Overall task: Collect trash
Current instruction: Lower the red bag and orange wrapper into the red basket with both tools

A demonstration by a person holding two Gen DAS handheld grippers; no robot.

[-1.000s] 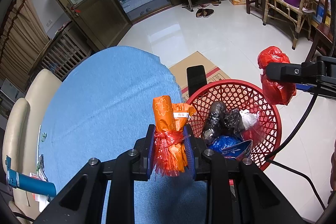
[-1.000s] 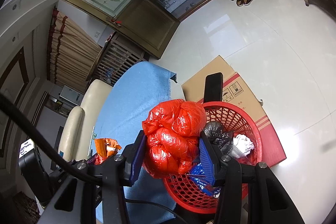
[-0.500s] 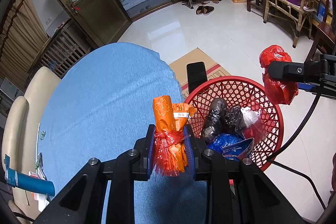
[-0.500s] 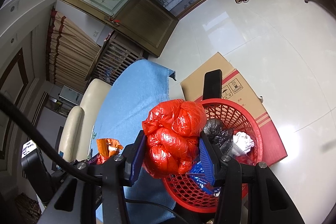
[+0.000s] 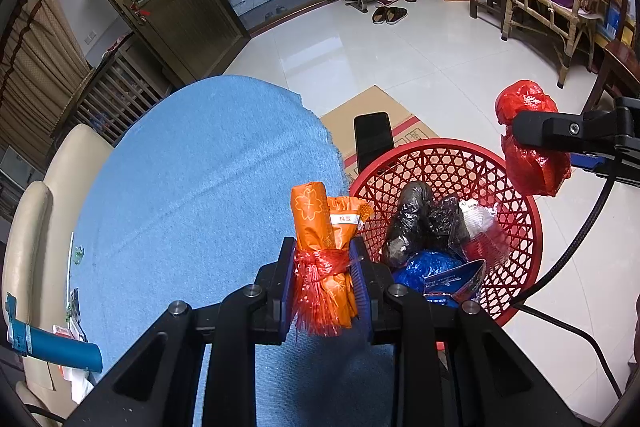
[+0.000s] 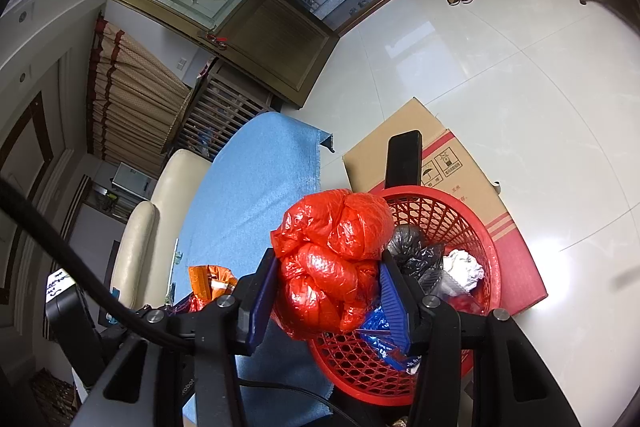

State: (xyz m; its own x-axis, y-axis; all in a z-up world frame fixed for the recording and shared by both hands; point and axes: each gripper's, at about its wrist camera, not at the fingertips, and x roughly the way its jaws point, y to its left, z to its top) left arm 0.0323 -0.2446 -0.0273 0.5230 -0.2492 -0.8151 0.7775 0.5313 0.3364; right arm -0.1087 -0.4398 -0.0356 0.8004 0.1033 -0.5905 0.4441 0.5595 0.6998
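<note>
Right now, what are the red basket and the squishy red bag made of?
The red basket looks like hard molded plastic: glossy, stiff lattice walls. The red bag seems thin plastic film: shiny, crinkled and see-through at its edges, squeezed between the right gripper fingers.

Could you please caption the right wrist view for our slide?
Right gripper holds a red plastic bag above the red basket.

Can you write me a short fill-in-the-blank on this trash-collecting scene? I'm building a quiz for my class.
1. The left gripper is shut on an ____ packet bundle tied with red plastic.
2. The right gripper is shut on a crumpled ____ plastic bag.
3. The red basket stands on a flattened ____ box.
4. A ____ cloth covers the table.

Missing words: orange; red; cardboard; blue
</note>
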